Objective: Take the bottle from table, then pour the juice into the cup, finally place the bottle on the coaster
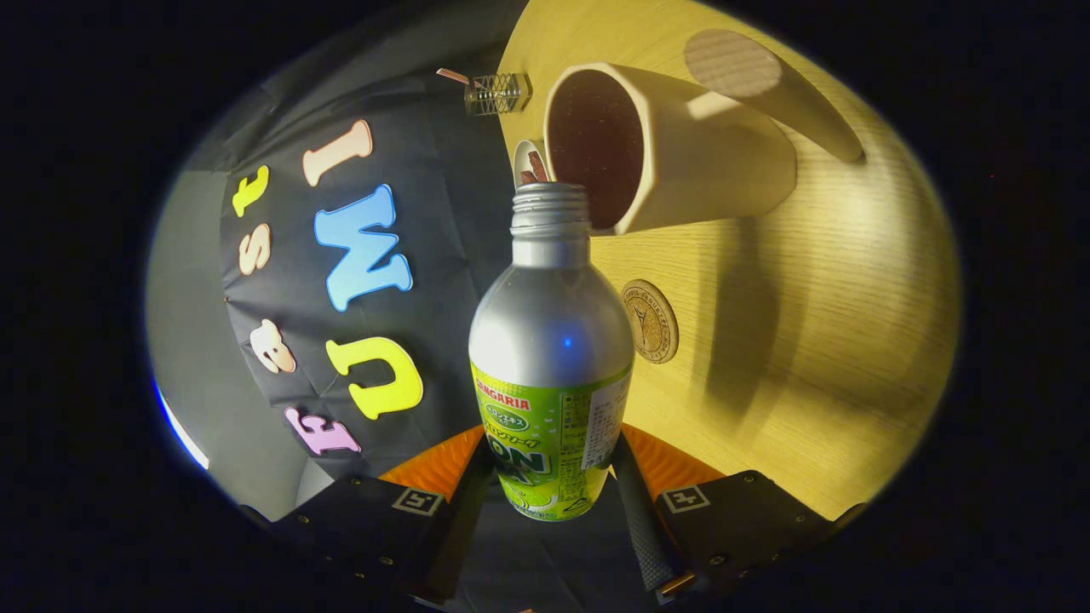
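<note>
Bottle [550, 340] held between fingers [634, 502], both pressing its labelled lower body; cap off, threaded neck open. Whole view rolled sideways, so tabletop [817, 340] appears as upright wooden plane beside bottle. Bottle mouth just at rim of cup [656, 145], pale outside, dark inside; liquid level cannot be judged. Round coaster [651, 321] flat on tabletop, just beyond bottle shoulder, apart from cup. Small clear glass object [498, 94] past cup, near booth wall; small white dish [528, 162] partly hidden behind bottle neck
</note>
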A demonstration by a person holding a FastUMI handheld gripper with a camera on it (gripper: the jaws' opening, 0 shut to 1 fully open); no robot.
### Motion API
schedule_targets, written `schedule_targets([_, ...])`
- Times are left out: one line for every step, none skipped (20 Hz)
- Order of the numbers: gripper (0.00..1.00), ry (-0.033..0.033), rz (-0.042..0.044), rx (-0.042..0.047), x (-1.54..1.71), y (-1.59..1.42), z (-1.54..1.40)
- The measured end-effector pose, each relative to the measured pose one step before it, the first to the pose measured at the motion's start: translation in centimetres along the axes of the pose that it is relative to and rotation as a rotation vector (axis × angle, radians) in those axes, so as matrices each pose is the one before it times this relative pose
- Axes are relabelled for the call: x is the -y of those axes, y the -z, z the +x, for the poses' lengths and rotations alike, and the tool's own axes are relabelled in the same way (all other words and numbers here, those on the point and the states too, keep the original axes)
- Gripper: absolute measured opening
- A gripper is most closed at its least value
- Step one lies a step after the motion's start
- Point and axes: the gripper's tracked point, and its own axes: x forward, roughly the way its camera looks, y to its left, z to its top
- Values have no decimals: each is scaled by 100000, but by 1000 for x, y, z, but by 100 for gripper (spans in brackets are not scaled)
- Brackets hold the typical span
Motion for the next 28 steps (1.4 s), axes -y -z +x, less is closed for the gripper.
schedule_targets([78, 144, 1009, -36, 1, -6, -39])
schedule_targets([78, -11, 1142, 217, -66, -47, -64])
schedule_targets([78, -78, 1081, 198, -12, -91, -41])
schedule_targets([78, 264, 1034, -27, 66, -42, 71])
schedule_targets([78, 274, 1102, -247, 21, 98, -7])
schedule_targets([77, -45, 1279, -168, -232, 62, -24])
schedule_targets([78, -16, 1202, -175, -8, 10, 67])
schedule_targets([77, -367, 1789, 27, 6, 20, 63])
schedule_targets([78, -261, 1655, -76, -35, -16, 77])
schedule_targets([78, -9, 1184, -118, 20, -71, -115])
schedule_targets([78, 113, 1184, -287, 18, 89, -26])
schedule_targets([78, -214, 1367, -197, -114, 90, -120])
schedule_targets([78, -341, 1323, 5, -85, 48, 56])
schedule_targets([78, -142, 1173, 61, -44, 178, 88])
schedule_targets([78, -96, 1199, 103, -199, 124, 73])
schedule_targets([78, -269, 1277, -27, -2, 42, -75])
schedule_targets([78, -199, 1044, -56, -299, 149, -34])
schedule_targets([78, -190, 860, 136, -675, -135, 27])
schedule_targets([78, -188, 1137, -110, -267, -4, -60])
schedule_targets([78, -65, 710, 18, -180, -39, -60])
schedule_targets([78, 516, 379, 238, 31, -64, -62])
schedule_targets([78, 180, 927, 445, -118, -225, -73])
schedule_targets([78, -578, 1558, 664, -370, -242, 74])
schedule_targets([77, -801, 1205, 42, -495, -40, 37])
schedule_targets([78, -21, 254, 0, -166, 6, 87])
schedule_targets([78, 106, -795, 238, -137, 98, -120])
schedule_targets([78, 143, -819, -24, -87, 85, 111])
schedule_targets([78, -421, -214, 76, -277, 39, 29])
